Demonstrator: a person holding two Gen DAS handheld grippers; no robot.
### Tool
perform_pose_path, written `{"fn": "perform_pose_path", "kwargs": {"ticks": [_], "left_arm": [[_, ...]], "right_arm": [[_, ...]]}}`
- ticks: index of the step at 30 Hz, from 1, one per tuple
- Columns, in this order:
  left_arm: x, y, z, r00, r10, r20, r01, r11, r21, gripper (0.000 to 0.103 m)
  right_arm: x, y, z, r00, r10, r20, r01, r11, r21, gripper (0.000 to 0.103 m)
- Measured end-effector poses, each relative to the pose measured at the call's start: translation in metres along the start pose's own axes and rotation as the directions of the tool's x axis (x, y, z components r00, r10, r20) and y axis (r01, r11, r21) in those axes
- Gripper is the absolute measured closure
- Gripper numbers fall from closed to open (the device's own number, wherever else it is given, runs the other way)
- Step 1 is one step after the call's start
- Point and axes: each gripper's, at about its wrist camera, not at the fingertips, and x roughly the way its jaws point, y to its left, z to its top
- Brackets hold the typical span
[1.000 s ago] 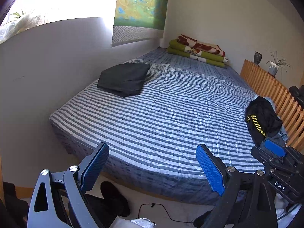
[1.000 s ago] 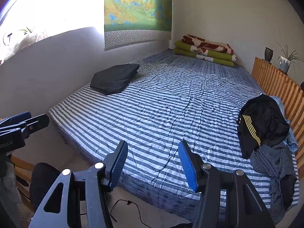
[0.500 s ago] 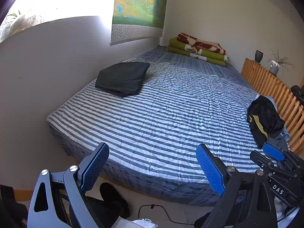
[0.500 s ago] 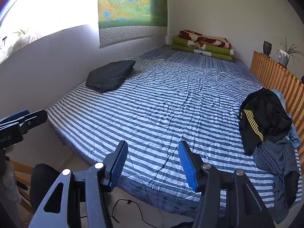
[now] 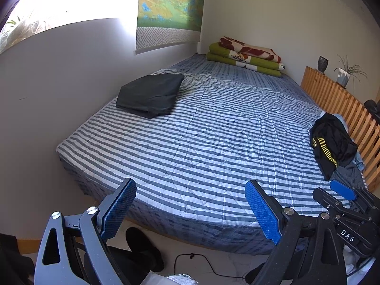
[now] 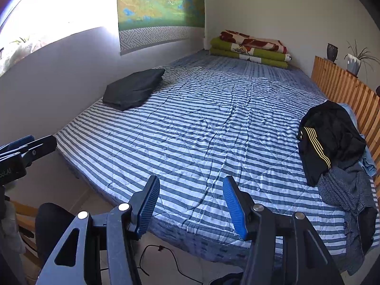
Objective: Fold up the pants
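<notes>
A folded dark pair of pants point(image 5: 150, 95) point(image 6: 134, 89) lies on the striped bed point(image 5: 213, 142) point(image 6: 201, 130) near the left wall. At the bed's right edge sits a heap of clothes: a black garment with yellow stripes point(image 5: 332, 142) point(image 6: 330, 137) over a grey checked one point(image 6: 349, 190). My left gripper point(image 5: 190, 211) hangs open and empty off the bed's near edge. My right gripper point(image 6: 190, 204) is open and empty too, over the near edge. The right gripper also shows at the lower right of the left wrist view point(image 5: 344, 194).
Folded green and red blankets point(image 5: 247, 55) point(image 6: 251, 49) lie at the bed's far end. A wooden slatted rail point(image 5: 339, 102) point(image 6: 344, 90) with a vase and a potted plant runs along the right. A black cable point(image 5: 201, 263) and dark shoes lie on the floor below.
Both cameras have shifted slightly, so the bed sits a little differently in each view. Both grippers stay open and empty. Nothing on the bed has moved.
</notes>
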Motion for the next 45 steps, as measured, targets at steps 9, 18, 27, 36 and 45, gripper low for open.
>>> {"fn": "perform_pose_path", "kwargs": {"ticks": [9,18,27,36,45], "left_arm": [[0.005,-0.002,-0.001,1.0,-0.002,-0.008,0.002,1.0,0.007,0.008],[0.017,-0.007,-0.001,1.0,-0.009,-0.024,0.009,1.0,0.024,0.008],[0.042,-0.021,0.005,0.998,-0.043,-0.046,0.045,0.998,0.05,0.008],[0.088,-0.043,0.022,0.992,-0.096,-0.082,0.104,0.99,0.099,0.006],[0.159,-0.077,0.043,0.981,-0.145,-0.128,0.166,0.971,0.172,0.005]], "right_arm": [[0.003,-0.003,-0.003,1.0,-0.002,-0.01,0.002,1.0,0.017,0.052],[0.008,-0.005,-0.005,1.0,-0.006,-0.018,0.007,0.999,0.034,0.052],[0.021,-0.015,-0.009,0.999,-0.032,-0.043,0.035,0.997,0.07,0.052],[0.039,-0.033,-0.006,0.995,-0.073,-0.067,0.08,0.991,0.107,0.052],[0.068,-0.056,0.012,0.99,-0.131,-0.059,0.138,0.98,0.143,0.052]]}}
